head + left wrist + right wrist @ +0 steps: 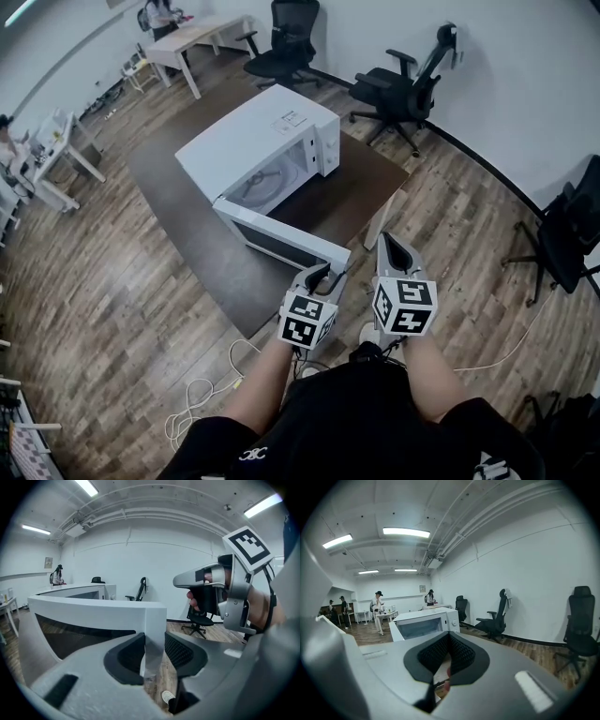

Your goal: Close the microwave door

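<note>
The microwave (272,141) stands on a dark table (169,178). Its door (281,239) is swung fully out, with the free end towards me. The cavity is exposed, and I see one round plate (255,187) on its floor. I cannot make out any other contents.

Left gripper (153,651): located at the free end of the door, on the side of the microwave nearest me. The jaws stand at a medium gap. The end edge of the door sits between the two black pads (124,656) and fills the gap, so I read this as a grip on the door.

Right gripper (449,637): located just beside the left one, off the free end of the door and above the table corner. It points past the door at the microwave front. The jaws are brought together at the tips with nothing between them, and they touch nothing.

Count, moving outward from the microwave:
- One microwave, one door, one dark table.
- Two grippers.
- Three black office chairs in the head view: two behind the microwave (286,42) (408,84) and one to its right, by the wall (567,230).
- Two light desks beyond the microwave, to its left (197,37) (56,155).
- One white cable (202,394) on the wooden floor, left of my legs.
</note>
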The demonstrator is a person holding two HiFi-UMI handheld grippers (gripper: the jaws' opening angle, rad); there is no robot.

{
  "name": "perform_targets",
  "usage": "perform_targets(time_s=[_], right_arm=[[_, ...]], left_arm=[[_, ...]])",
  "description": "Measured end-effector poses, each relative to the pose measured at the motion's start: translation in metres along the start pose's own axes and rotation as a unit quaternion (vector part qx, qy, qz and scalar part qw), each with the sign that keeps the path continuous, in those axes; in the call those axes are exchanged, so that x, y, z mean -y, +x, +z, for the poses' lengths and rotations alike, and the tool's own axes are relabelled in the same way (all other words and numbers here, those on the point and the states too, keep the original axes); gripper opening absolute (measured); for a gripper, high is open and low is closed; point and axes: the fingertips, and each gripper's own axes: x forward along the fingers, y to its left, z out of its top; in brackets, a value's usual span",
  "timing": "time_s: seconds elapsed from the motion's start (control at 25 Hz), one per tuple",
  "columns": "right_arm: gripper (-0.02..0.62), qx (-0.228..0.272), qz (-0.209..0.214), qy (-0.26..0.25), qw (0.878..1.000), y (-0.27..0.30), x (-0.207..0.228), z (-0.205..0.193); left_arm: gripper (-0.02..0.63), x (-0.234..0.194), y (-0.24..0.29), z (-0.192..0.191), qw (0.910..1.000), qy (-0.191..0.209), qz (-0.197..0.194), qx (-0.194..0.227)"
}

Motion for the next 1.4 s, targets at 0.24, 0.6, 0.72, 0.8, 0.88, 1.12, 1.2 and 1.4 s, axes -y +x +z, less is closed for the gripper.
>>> perform_targets(time_s=[0.24, 0.6, 0.72, 0.8, 0.88, 1.12, 1.2, 1.4], right_arm=[[0.009, -0.009, 0.0, 0.004, 1.0, 0.016, 0.028, 0.001], [0.009, -0.017, 0.014, 0.004, 1.0, 0.046, 0.057, 0.004], [0.009, -0.016, 0.023, 0.002, 1.0, 0.059, 0.064, 0.006], [0.009, -0.016, 0.027, 0.002, 1.0, 0.068, 0.07, 0.009], [0.009, -0.016, 0.031, 0.004, 0.999, 0.077, 0.077, 0.013], [0.009, -0.015, 0.043, 0.004, 0.999, 0.103, 0.099, 0.025], [0.009, -0.015, 0.048, 0.003, 0.999, 0.112, 0.107, 0.028], [0.009, -0.011, 0.055, -0.002, 0.998, 0.133, 0.127, 0.04]], left_arm=[[0.146, -0.008, 0.03, 0.018, 0.9996, -0.018, 0.021, 0.007], [0.147, -0.023, 0.069, 0.043, 0.9967, -0.042, 0.066, 0.023], [0.149, -0.032, 0.085, 0.051, 0.9954, -0.048, 0.079, 0.025], [0.149, -0.038, 0.095, 0.056, 0.9946, -0.053, 0.086, 0.024], [0.149, -0.043, 0.104, 0.063, 0.9939, -0.057, 0.091, 0.023], [0.146, -0.065, 0.131, 0.082, 0.9905, -0.071, 0.116, 0.023], [0.144, -0.074, 0.14, 0.087, 0.9886, -0.076, 0.128, 0.024], [0.145, -0.099, 0.162, 0.102, 0.981, -0.086, 0.17, 0.035]])
